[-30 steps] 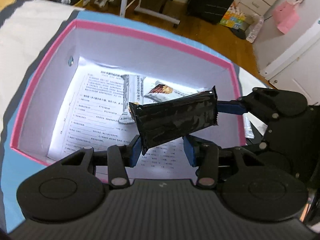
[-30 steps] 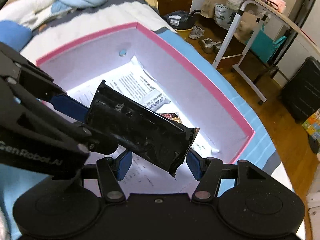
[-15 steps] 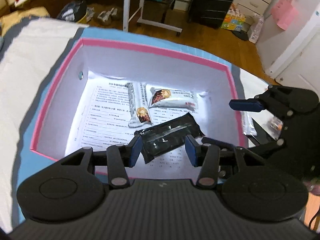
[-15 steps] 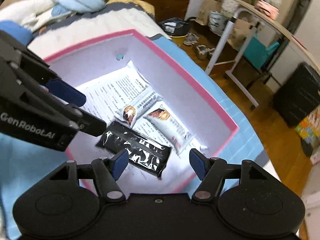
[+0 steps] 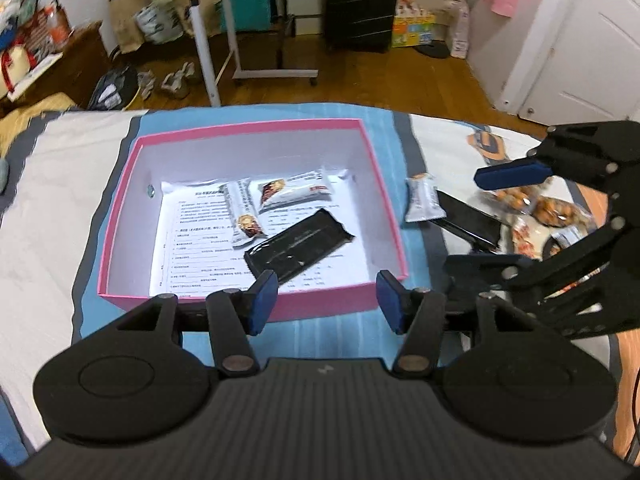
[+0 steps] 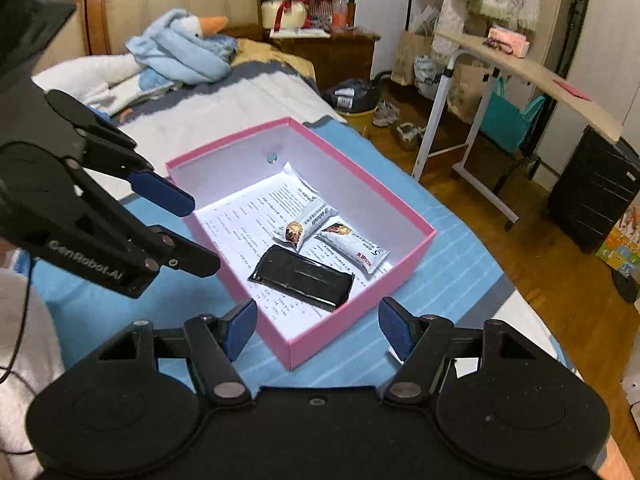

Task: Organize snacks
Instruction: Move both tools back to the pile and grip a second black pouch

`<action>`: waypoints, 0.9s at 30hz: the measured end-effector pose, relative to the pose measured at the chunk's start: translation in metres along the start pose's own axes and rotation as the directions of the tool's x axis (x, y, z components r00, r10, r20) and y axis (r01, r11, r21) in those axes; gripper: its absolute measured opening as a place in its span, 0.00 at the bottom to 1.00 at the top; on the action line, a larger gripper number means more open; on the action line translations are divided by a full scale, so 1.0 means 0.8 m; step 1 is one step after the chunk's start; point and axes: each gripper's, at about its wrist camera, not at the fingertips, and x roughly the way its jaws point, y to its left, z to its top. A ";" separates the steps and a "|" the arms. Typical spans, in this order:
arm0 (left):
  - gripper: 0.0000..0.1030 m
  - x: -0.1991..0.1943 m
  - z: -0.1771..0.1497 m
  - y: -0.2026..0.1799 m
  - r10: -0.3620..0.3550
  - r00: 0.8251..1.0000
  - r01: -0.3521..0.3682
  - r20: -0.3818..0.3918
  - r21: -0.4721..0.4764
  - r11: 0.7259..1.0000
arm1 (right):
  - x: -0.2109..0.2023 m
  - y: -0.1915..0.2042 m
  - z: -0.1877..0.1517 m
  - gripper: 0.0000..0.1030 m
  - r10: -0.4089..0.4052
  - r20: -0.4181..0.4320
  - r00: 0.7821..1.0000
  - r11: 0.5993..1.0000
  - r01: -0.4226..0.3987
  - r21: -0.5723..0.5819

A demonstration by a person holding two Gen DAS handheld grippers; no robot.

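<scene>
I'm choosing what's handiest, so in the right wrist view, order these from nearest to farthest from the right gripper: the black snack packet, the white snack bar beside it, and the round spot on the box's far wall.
From the right gripper:
1. Black snack packet, on the box's near floor.
2. White snack bar, just beyond, rightward.
3. Round spot, on the far wall.

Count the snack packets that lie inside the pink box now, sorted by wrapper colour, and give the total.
White wrapper: 2, white packet with upright print and white packet with red mark
Black wrapper: 1, black packet
Total inside the pink box: 3
</scene>
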 end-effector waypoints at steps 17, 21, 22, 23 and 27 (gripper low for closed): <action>0.61 -0.015 -0.048 -0.105 -0.083 0.997 0.082 -0.001 0.161 0.984 | -0.088 -0.021 -0.107 0.82 -0.075 0.045 0.996 0.993 0.071 0.092; 0.65 0.009 -0.059 -0.128 -0.108 0.994 0.110 -0.027 0.144 0.983 | -0.080 -0.035 -0.141 0.87 -0.034 0.000 0.999 0.993 0.034 0.109; 0.65 0.018 -0.061 -0.133 -0.114 0.993 0.119 -0.041 0.131 0.984 | -0.076 -0.036 -0.149 0.87 -0.046 -0.008 0.999 0.993 0.046 0.111; 0.65 0.027 -0.064 -0.139 -0.121 0.991 0.127 -0.055 0.123 0.984 | -0.073 -0.036 -0.157 0.87 -0.059 -0.011 0.998 0.991 0.059 0.117; 0.68 0.060 -0.076 -0.158 -0.120 0.988 0.131 -0.095 0.112 0.985 | -0.062 -0.047 -0.183 0.87 -0.020 0.012 1.000 0.991 0.018 0.129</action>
